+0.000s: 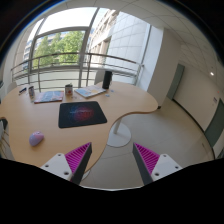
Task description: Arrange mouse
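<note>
A pale lilac mouse [36,138] lies on the wooden table [125,103], ahead of my left finger and to its left. A dark mouse mat [82,113] with a purple-pink pattern lies on the table to the right of the mouse, well beyond my fingers. My gripper [112,158] is open and empty, held back from the table's curved front edge, with its magenta pads [79,157] wide apart and grey floor showing between them.
At the back of the table are a laptop or tablet [47,96], a small cup [68,90], a flat device [89,92] and a dark upright speaker [107,79]. A railing and large windows [60,45] stand behind. Grey floor [175,130] lies to the right.
</note>
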{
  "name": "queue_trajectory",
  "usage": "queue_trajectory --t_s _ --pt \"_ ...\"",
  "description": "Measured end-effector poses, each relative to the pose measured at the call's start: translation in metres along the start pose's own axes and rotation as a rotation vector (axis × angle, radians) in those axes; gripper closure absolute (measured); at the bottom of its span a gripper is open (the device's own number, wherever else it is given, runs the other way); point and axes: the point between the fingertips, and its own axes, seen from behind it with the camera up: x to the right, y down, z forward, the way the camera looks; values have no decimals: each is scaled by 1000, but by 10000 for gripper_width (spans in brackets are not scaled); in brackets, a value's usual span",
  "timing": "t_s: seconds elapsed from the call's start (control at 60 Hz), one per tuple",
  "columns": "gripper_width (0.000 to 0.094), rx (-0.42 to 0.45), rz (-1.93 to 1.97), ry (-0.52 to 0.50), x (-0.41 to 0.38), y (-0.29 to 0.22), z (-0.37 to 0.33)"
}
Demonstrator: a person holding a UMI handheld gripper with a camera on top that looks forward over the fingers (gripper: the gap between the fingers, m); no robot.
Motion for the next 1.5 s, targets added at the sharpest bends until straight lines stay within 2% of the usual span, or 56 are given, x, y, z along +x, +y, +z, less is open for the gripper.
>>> queue_trajectory --t_s 0.15,0.283,0.383,0.567,0.783,0.95,1.067,1.183,1.3,1.333,1.4,1.5 --pt "95 -30 -18 10 -2 15 1" --pt "92 -68 -38 -3 -24 53 -4" --pt "90 -96 -43 -58 -63 88 -13" --pt "89 -125 -45 -215 -186 128 -24" --pt "89 -52 -9 -370 -332 98 17" --pt "91 -44 -8 -393 -395 77 67" --pt "84 -59 -19 -369 -410 63 90" --pt "131 -63 0 -361 -418 48 111" --pt "279 -61 -26 -346 -425 39 121" --pt "349 -57 -30 -360 -428 36 124" --pt "364 -44 -52 -368 -432 35 125" --pt "437 -32 -100 -386 -434 32 123"
